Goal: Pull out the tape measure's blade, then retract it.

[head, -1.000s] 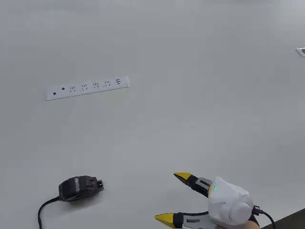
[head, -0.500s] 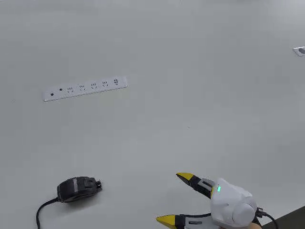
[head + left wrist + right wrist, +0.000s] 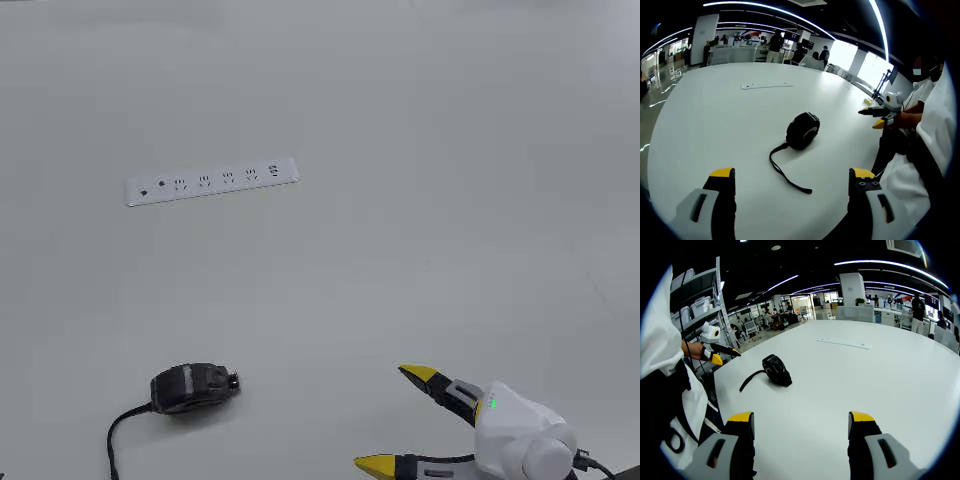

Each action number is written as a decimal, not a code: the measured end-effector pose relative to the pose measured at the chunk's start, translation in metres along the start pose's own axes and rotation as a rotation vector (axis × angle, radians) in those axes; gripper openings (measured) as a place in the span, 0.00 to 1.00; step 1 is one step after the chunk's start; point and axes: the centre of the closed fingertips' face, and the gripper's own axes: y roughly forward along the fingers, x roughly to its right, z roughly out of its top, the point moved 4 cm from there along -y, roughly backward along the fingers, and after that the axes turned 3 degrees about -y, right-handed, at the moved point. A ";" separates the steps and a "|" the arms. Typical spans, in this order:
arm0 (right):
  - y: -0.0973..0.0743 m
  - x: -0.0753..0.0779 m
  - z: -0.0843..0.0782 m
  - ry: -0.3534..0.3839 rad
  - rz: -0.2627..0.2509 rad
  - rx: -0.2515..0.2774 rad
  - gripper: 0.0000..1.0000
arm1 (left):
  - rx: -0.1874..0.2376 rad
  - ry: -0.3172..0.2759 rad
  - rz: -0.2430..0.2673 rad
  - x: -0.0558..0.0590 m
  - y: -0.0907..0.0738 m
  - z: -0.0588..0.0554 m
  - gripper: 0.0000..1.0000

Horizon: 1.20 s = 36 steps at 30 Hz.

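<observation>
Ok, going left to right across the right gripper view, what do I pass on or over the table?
left gripper, held open at the table's edge → tape measure, lying on the table → power strip, flat and farther back.

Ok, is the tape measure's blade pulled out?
No, the tape measure lies on the table with no blade showing.

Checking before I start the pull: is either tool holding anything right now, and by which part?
Nothing is held. The left tool and right tool are both open; the tape measure lies on the table, apart from both.
</observation>
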 end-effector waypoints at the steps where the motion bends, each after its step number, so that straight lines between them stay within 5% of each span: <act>1: 0.000 0.000 0.000 0.001 0.001 0.001 0.77 | -0.001 0.000 0.001 0.000 0.000 0.000 0.93; 36: 0.001 -0.007 0.004 0.000 0.011 0.015 0.79 | 0.010 -0.004 0.017 -0.007 -0.003 -0.013 0.94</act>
